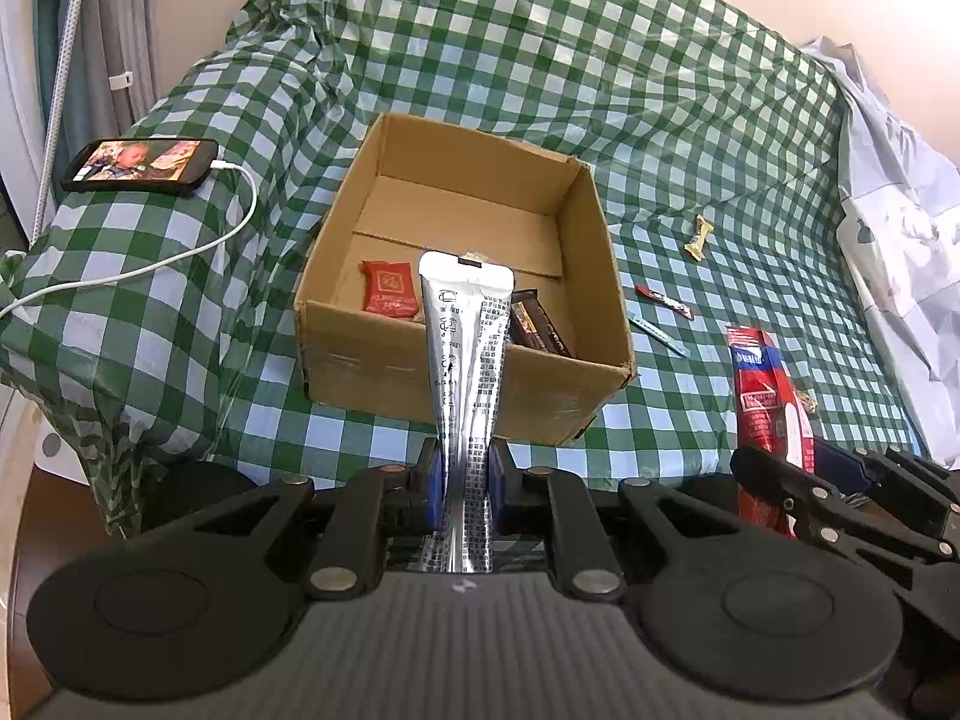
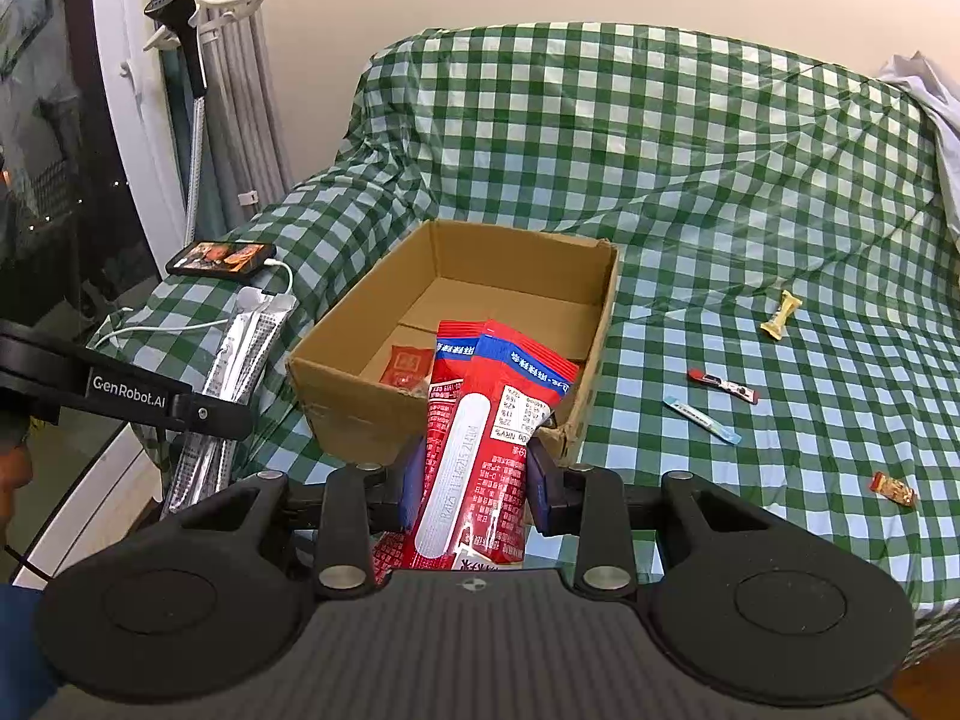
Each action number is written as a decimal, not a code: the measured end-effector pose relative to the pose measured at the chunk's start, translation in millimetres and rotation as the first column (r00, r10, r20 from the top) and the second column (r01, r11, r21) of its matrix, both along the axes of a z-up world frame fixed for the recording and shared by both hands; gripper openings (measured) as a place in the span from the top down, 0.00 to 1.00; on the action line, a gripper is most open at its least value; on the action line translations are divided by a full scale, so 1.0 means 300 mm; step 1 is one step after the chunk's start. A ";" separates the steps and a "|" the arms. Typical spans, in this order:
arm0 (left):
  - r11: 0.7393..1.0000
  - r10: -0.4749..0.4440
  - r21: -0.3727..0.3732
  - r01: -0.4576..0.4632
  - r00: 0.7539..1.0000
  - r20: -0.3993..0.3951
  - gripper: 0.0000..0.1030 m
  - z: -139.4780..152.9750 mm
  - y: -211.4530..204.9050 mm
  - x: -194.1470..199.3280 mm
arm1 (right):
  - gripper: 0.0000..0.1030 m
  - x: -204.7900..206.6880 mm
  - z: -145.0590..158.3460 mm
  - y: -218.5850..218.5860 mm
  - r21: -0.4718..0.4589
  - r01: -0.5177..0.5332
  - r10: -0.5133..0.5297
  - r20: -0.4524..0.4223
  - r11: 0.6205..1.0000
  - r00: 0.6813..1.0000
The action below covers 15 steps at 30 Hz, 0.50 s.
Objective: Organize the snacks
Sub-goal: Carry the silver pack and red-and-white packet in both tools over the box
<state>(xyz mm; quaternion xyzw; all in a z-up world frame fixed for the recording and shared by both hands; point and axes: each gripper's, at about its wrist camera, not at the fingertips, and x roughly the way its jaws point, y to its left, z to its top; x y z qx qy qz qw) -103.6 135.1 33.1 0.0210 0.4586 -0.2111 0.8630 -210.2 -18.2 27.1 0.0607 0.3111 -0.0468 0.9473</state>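
The left gripper (image 1: 467,483) points level toward the open brown cardboard box (image 1: 384,354), its blue pads clamped on a long silver foil snack pouch (image 1: 468,360) standing upright before the box's near wall. The right gripper (image 2: 474,480) — just beside it, angled at the box's near corner — pinches a red-and-blue plastic snack packet (image 2: 480,444). A small red sachet (image 1: 389,295) and a dark wrapped bar (image 1: 537,324) lie inside the box.

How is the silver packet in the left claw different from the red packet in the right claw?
The silver packet is narrow and metallic with black print; the red packet is wider, red with a blue band and a white stripe. The silver packet is a single piece; the red packet looks like two overlapping. Both are clamped upright, short of the cardboard box.
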 end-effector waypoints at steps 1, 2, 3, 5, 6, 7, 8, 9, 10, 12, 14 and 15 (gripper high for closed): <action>1.000 0.001 0.001 -0.001 1.000 -0.001 0.84 0.000 -0.002 0.005 | 0.65 0.001 -0.002 0.002 0.000 0.000 0.000 -0.003 1.000 1.000; 1.000 0.001 0.002 -0.001 1.000 0.000 0.84 0.002 -0.005 0.012 | 0.65 0.003 -0.002 0.002 0.000 0.001 -0.001 -0.007 1.000 1.000; 1.000 0.003 0.000 -0.003 1.000 0.002 0.84 0.005 -0.008 0.018 | 0.65 0.005 -0.004 0.000 -0.001 0.000 0.000 -0.009 1.000 1.000; 1.000 0.008 -0.004 -0.008 1.000 0.009 0.84 0.014 -0.013 0.031 | 0.65 0.011 -0.005 -0.002 -0.005 -0.001 0.001 -0.011 1.000 1.000; 1.000 0.011 -0.006 -0.011 1.000 0.014 0.84 0.018 -0.016 0.037 | 0.65 0.015 -0.005 -0.005 -0.007 -0.001 0.001 -0.012 1.000 1.000; 1.000 0.013 -0.007 -0.013 1.000 0.018 0.84 0.022 -0.018 0.045 | 0.65 0.016 -0.005 -0.009 -0.009 -0.001 0.001 -0.012 1.000 1.000; 1.000 0.014 -0.008 -0.014 1.000 0.022 0.84 0.027 -0.020 0.053 | 0.65 0.019 -0.006 -0.011 -0.008 0.000 0.000 -0.014 1.000 1.000; 1.000 0.016 -0.009 -0.016 1.000 0.025 0.84 0.030 -0.022 0.061 | 0.65 0.023 -0.008 -0.014 -0.008 0.000 0.000 -0.016 1.000 1.000; 1.000 0.018 -0.008 -0.017 0.999 0.027 0.84 0.033 -0.024 0.071 | 0.65 0.030 -0.009 -0.015 -0.007 0.000 0.000 -0.018 1.000 1.000; 1.000 0.019 -0.007 -0.019 0.999 0.030 0.84 0.036 -0.029 0.090 | 0.65 0.040 -0.013 -0.020 -0.004 0.000 0.000 -0.022 1.000 1.000; 1.000 0.022 -0.004 -0.022 0.999 0.031 0.84 0.037 -0.034 0.106 | 0.65 0.050 -0.018 -0.026 -0.002 -0.001 0.001 -0.027 1.000 1.000; 1.000 0.022 -0.002 -0.022 0.999 0.030 0.84 0.036 -0.037 0.115 | 0.65 0.057 -0.019 -0.028 -0.002 -0.002 0.002 -0.029 1.000 1.000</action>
